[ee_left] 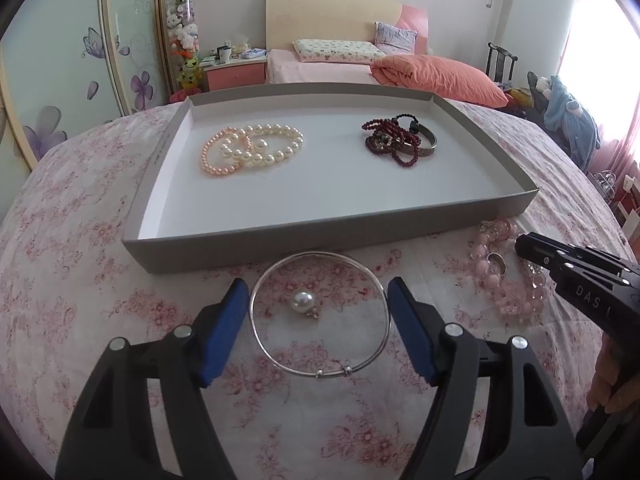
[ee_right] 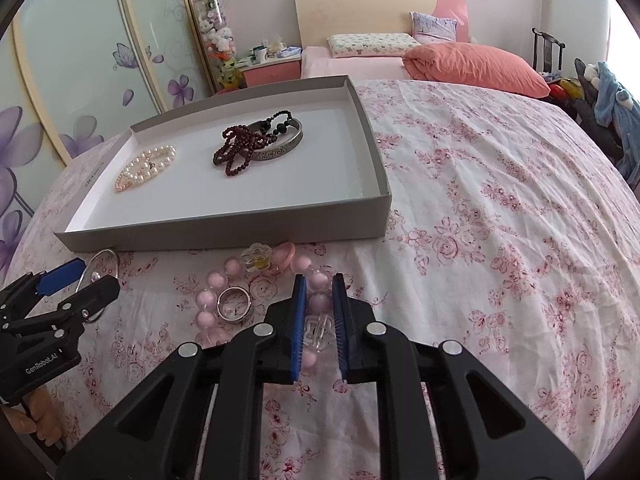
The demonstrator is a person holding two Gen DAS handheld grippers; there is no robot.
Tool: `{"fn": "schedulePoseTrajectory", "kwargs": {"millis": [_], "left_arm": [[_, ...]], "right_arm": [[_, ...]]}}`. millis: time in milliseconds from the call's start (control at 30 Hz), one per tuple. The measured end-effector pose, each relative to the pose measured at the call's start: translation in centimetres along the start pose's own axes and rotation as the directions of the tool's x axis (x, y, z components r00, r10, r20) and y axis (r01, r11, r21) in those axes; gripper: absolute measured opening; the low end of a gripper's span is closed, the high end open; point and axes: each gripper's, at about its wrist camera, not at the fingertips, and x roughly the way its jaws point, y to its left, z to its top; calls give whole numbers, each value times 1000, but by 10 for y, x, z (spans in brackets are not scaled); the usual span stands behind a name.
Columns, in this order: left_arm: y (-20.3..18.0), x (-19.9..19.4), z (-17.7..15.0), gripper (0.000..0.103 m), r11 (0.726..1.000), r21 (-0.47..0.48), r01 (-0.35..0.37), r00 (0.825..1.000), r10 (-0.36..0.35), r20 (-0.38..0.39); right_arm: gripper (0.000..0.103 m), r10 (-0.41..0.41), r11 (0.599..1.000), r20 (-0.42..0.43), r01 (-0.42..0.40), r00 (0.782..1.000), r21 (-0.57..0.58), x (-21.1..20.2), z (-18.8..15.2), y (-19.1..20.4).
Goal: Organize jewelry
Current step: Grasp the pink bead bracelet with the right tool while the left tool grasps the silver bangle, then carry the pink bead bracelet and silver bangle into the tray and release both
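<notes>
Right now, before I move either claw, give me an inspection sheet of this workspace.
Surface: floral bedspread, wrinkled.
Job's things: grey tray holds pearl bracelets and dark bead pile with metal bangle. Outside it: silver bangle ringing a loose pearl; pink bead bracelet; silver ring.
Clutter: nothing seen.
Claws: left claw open, straddling the silver bangle; right claw nearly shut over the pink beads, grip unclear.
Cables: nothing seen.
Surroundings: pillows, nightstand, wardrobe.
</notes>
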Motion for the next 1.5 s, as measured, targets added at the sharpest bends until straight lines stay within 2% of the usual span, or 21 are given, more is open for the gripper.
{"fn": "schedulePoseTrajectory", "kwargs": {"millis": [267,467,633,933,1200,1500], "left_arm": [[11,-5,-2,70,1000,-10,-15,1000,15,3],[11,-2,-3,70,1000,-7,-14,1000,14,-8],[12,-4,-3,70,1000,-9,-14,1000,14,-2],[19,-21,-4,70,1000,-17,-15,999,16,46],[30,-42,-7,70,999,-45,-24,995,28,98],[48,-68,-14,70,993,-113,-46,983,65,173]], "right_arm": [[14,-3,1000,-9,3,1000,-10,1,0,-1],[20,-27,997,-18,26,999,-73,6,4,6],[14,-35,996,-12,34,999,-83,8,5,7],[14,57,997,78,-54,995,-46,-18,7,7],[14,160,986,147,-153,976,-59,-45,10,22],[14,266,964,164,-260,950,-60,-60,6,42]]}}
